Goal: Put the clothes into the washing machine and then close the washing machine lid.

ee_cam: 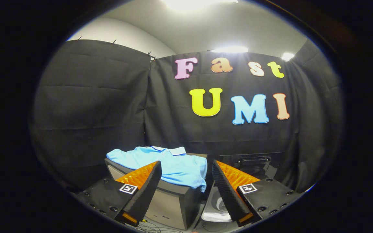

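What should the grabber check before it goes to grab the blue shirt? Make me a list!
1. Gripper open wide enough: ok, the fingers stand apart with nothing between them.
2. Blue shirt in sight: ok, it lies draped over the top of a grey box, just beyond the fingers.
3. Shirt free of other things on it: ok, nothing rests on it.
4. Washing machine lid open: ok, the lid stands up behind the opening.
5. Drum ready for clothes: cannot tell, little of its inside shows.
6. Fingers touching the shirt: not ok, not yet reached.
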